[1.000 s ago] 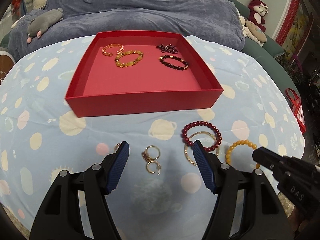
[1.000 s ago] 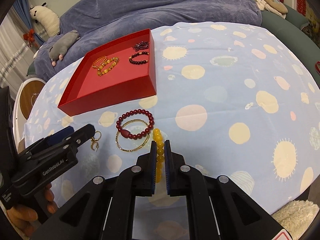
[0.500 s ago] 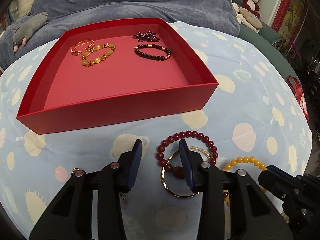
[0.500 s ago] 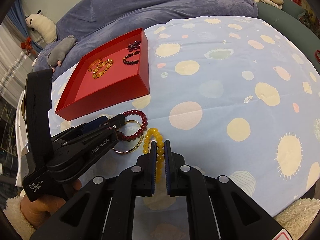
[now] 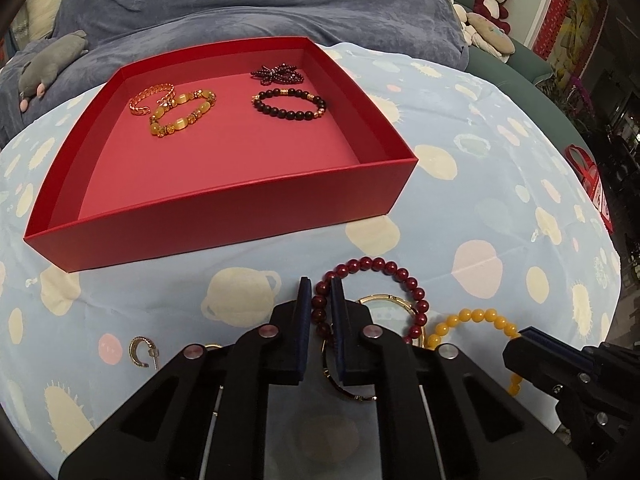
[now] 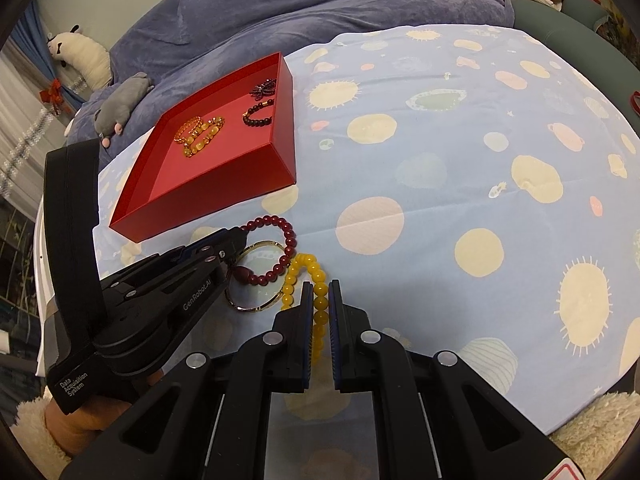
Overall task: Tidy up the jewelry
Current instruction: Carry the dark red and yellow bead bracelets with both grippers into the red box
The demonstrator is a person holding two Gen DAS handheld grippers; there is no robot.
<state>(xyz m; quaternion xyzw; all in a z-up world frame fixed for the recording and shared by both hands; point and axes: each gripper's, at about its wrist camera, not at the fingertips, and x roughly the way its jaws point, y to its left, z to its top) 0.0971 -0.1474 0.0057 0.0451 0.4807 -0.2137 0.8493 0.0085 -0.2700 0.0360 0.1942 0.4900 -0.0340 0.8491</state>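
Note:
A red tray [image 5: 248, 200] [image 6: 256, 172] sits on the spotted blue cloth and holds several bracelets, among them an amber bead bracelet [image 5: 182, 112] and a dark bead bracelet [image 5: 289, 105]. In front of it lie a dark red bead bracelet [image 5: 384, 270] [image 6: 286, 236], a gold bangle [image 5: 386, 300] [image 6: 256, 250] and a yellow bead bracelet [image 5: 478, 318] [image 6: 306, 270]. My left gripper [image 5: 319, 292] [image 6: 236, 240] is shut on the dark red bracelet's left side. My right gripper [image 6: 319, 292] [image 5: 520, 338] is shut on the yellow bracelet.
A gold hoop earring [image 5: 140, 352] lies on the cloth at the left, another partly hidden by my left gripper. A blue blanket [image 5: 280, 4] with a grey plush toy [image 5: 48, 64] lies behind the tray. Stuffed toys [image 5: 490, 12] sit at the far right.
My left gripper moved right from the earrings to the dark red bracelet and closed on it. My right gripper stayed shut on the yellow bracelet.

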